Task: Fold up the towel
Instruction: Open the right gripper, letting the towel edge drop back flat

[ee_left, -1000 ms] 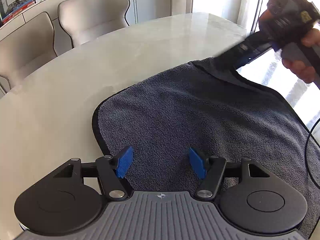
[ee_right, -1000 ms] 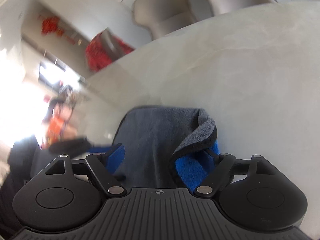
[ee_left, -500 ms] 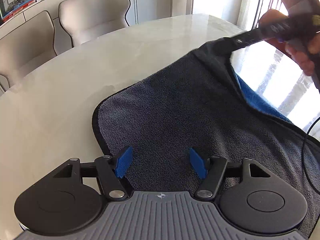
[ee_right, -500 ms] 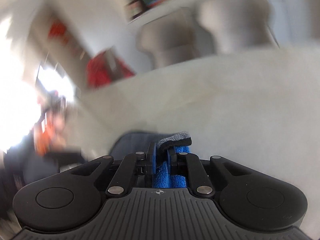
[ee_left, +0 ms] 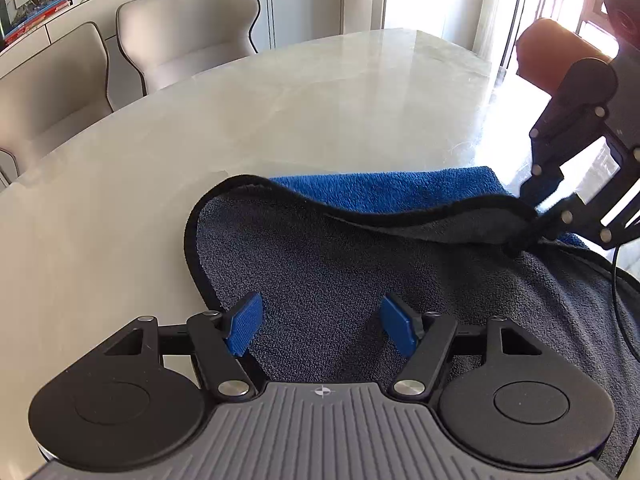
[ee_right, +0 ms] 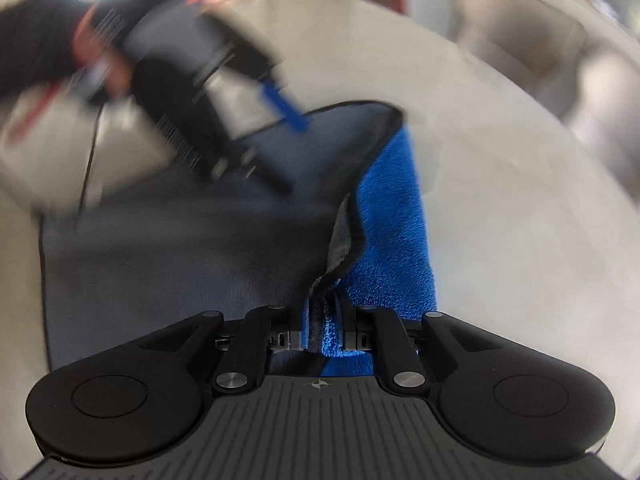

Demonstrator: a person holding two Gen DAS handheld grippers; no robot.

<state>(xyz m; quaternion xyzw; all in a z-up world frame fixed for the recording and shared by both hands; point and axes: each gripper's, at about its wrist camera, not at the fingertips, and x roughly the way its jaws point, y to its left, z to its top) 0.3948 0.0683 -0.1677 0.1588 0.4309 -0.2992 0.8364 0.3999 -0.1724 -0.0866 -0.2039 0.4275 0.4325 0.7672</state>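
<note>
A towel (ee_left: 352,264), dark grey on top and blue underneath, lies on the pale marble table (ee_left: 200,140). My left gripper (ee_left: 322,326) is open and empty, low over the towel's near part. My right gripper (ee_left: 536,216) is shut on the towel's far edge and holds it lifted and turned back toward me, so the blue underside (ee_left: 384,192) shows. In the right wrist view the right gripper (ee_right: 322,320) pinches the black-hemmed edge (ee_right: 348,232), and the left gripper (ee_right: 224,128) appears blurred over the grey towel (ee_right: 180,248).
Two beige chairs (ee_left: 188,28) stand at the table's far left side. A cabinet with books runs behind them. A bright window and balcony door are at the far right. A black cable (ee_left: 616,280) hangs by the right gripper.
My right gripper closed on the towel's far edge, lifted it and carried it toward me, turning the edge over so the blue side shows. The left gripper has stayed open in place.
</note>
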